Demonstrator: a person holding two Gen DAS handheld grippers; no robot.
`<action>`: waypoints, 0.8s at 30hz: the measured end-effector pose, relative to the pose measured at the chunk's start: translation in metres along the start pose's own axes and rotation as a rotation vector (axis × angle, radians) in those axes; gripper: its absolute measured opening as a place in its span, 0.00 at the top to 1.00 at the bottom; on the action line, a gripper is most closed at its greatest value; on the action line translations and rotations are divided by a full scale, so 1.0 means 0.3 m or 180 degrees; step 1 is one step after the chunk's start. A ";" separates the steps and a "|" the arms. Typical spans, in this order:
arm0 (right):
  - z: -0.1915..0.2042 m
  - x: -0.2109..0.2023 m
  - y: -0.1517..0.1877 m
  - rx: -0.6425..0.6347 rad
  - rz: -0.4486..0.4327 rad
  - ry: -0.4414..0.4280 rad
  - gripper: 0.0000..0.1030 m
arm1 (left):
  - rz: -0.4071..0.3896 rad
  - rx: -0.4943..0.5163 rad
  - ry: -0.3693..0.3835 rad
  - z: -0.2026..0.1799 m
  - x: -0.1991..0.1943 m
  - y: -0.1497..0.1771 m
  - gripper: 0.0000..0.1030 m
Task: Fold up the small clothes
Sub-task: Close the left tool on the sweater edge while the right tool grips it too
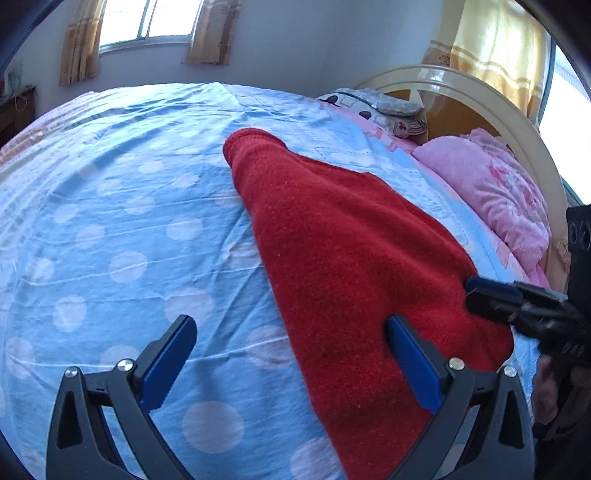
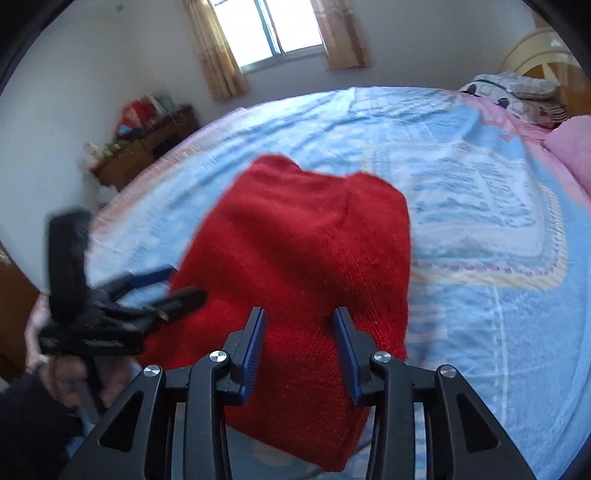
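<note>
Fuzzy red knit garment [image 1: 343, 258] on dotted sheet [image 1: 110, 236]

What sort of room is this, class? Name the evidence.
Most likely a home bedroom: a bed with a blue spotted sheet, a curved headboard, pink bedding and a curtained window.

A red sweater [image 1: 351, 266] lies flat on the dotted blue sheet [image 1: 110, 229] of the bed. The left gripper [image 1: 291, 328] hangs over its near edge, fingers [image 1: 173, 354] wide apart (nothing between them). The right gripper [image 1: 491, 291] reaches in from the right, by the pink pillow [image 1: 491, 184].
</note>
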State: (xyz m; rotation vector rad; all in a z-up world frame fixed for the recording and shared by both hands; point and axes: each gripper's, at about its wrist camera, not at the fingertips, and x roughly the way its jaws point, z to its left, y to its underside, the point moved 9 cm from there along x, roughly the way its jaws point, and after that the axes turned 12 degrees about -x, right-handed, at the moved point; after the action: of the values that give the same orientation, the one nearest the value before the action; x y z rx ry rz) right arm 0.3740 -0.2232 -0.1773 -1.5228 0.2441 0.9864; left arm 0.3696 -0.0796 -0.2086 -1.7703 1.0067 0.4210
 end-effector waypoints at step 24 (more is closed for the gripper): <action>-0.361 0.324 -0.137 0.1402 -0.0049 -0.0658 0.45 | 0.0138 0.0006 0.0193 -0.023 0.009 0.008 0.00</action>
State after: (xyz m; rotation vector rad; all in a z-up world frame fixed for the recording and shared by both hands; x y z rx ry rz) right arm 0.5078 -0.2733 -0.2271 -1.0148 0.2805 0.9931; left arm 0.3682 -0.0872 -0.2092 -1.7712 1.0892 0.3953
